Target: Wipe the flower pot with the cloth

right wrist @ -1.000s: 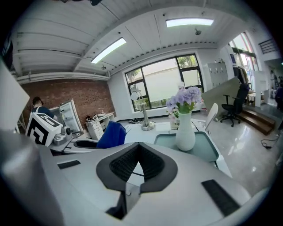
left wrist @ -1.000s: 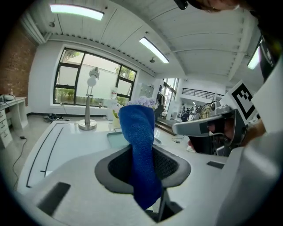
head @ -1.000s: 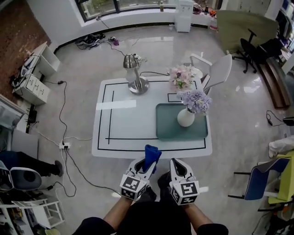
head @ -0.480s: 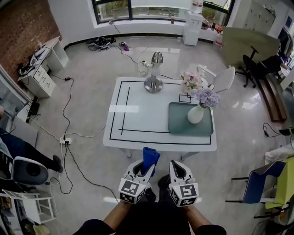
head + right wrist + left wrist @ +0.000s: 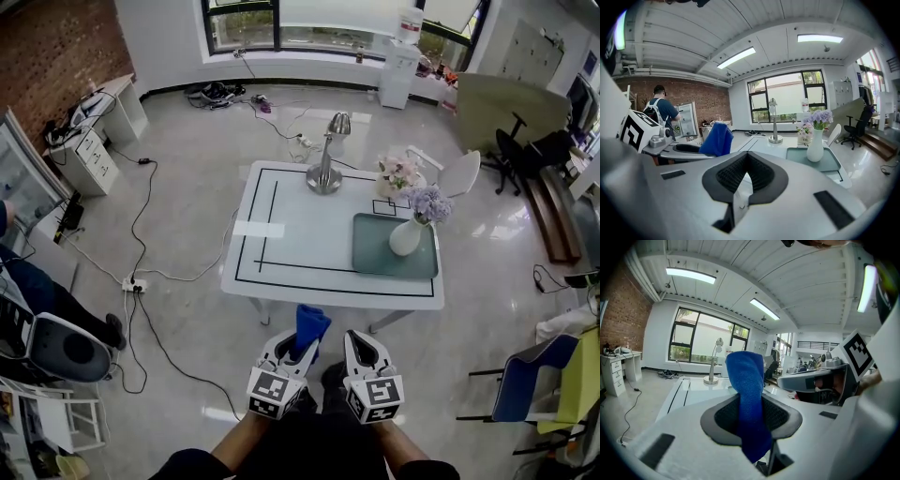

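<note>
A white flower pot (image 5: 405, 238) with purple flowers stands on a teal tray (image 5: 375, 255) at the right side of the white table (image 5: 309, 234). In the right gripper view the pot (image 5: 815, 146) shows well ahead on the tray (image 5: 830, 161). My left gripper (image 5: 292, 341) is shut on a blue cloth (image 5: 310, 325), which sticks up between its jaws (image 5: 746, 380). Beside it, my right gripper (image 5: 361, 341) is shut with nothing in it (image 5: 746, 177). Both grippers hang over the floor, short of the table's near edge.
A metal desk lamp (image 5: 327, 169) and a pot of pink flowers (image 5: 398, 173) stand at the table's far side. A white chair (image 5: 459, 173) is behind the table. Cables (image 5: 141, 281) trail on the floor at the left. A person (image 5: 662, 112) stands by a cabinet.
The table has drawn farther away in the head view, with more floor now between it and the grippers. Both grippers keep their pose, the cloth still held in the left.
</note>
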